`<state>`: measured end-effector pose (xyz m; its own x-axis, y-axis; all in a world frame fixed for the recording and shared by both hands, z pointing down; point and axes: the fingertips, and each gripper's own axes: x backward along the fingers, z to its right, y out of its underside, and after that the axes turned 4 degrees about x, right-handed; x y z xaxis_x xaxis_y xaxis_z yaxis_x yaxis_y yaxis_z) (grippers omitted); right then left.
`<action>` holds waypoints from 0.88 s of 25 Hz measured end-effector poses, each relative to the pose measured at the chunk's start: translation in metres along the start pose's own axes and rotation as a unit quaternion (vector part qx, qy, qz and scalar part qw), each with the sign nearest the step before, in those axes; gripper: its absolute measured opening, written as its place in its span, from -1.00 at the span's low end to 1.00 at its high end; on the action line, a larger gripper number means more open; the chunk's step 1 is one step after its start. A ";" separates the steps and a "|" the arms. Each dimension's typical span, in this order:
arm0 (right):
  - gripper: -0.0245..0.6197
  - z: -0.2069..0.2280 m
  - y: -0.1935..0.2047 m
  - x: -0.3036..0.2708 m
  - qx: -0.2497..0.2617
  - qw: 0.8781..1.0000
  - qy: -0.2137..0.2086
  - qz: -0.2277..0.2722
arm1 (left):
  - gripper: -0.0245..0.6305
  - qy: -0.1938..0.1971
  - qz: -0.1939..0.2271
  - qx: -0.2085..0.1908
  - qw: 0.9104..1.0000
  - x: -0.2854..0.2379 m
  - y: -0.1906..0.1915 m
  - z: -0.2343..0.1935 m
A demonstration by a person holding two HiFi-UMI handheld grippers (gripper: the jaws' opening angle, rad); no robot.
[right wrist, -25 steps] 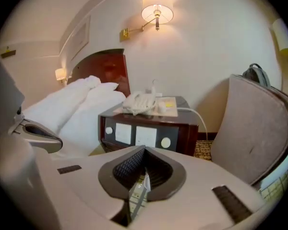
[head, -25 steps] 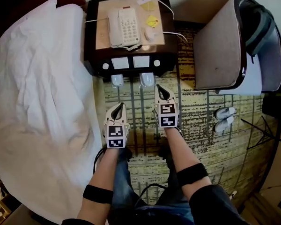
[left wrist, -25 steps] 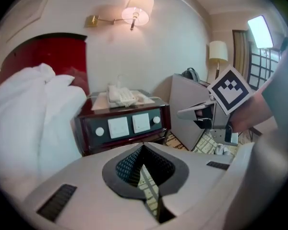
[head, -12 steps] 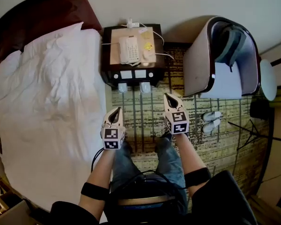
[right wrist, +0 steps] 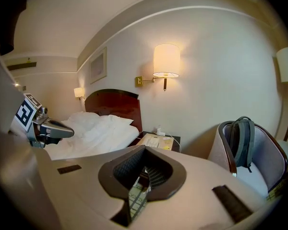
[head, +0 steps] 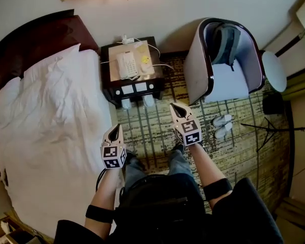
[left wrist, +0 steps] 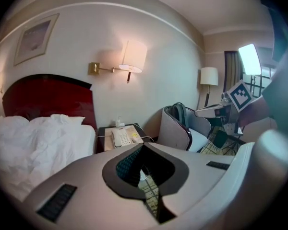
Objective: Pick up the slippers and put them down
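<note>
White slippers [head: 126, 103] rest on the carpet [head: 152, 131] by the nightstand [head: 111, 88], while the left hand-held gripper [head: 116, 127] and right hand-held gripper [head: 174, 106], closed and empty, have risen clear, so placement looks finished.

Hotel bedroom: white bed [head: 51, 126], nightstand [head: 105, 67] with phone [head: 126, 65], wall lamp [left wrist: 133, 56], armchair [head: 223, 80].

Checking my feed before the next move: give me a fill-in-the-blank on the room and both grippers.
The left gripper and right gripper have their jaws ____. The backpack sits in the ____. The telephone stands on the ____. The slippers at its foot lie on the ____.
Missing: shut; armchair; nightstand; carpet.
</note>
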<state>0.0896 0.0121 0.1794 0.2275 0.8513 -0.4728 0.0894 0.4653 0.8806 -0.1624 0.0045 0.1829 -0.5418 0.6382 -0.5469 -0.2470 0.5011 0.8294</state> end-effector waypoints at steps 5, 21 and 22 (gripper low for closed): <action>-0.91 -0.002 -0.007 0.015 -0.004 1.000 0.013 0.007 | -0.92 -0.001 0.005 0.001 1.000 0.010 -0.001 -0.008; -0.91 -0.012 0.004 0.022 -0.002 1.000 0.003 -0.009 | -0.92 -0.002 0.015 -0.032 0.999 0.021 0.001 -0.002; -0.90 -0.012 0.006 0.021 -0.002 1.000 0.002 -0.010 | -0.92 -0.004 0.015 -0.032 0.999 0.021 0.001 -0.003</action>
<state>0.0832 0.0354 0.1743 0.2214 0.8425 -0.4911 0.0902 0.4838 0.8705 -0.1768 0.0167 0.1728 -0.5441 0.6569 -0.5219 -0.2806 0.4437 0.8511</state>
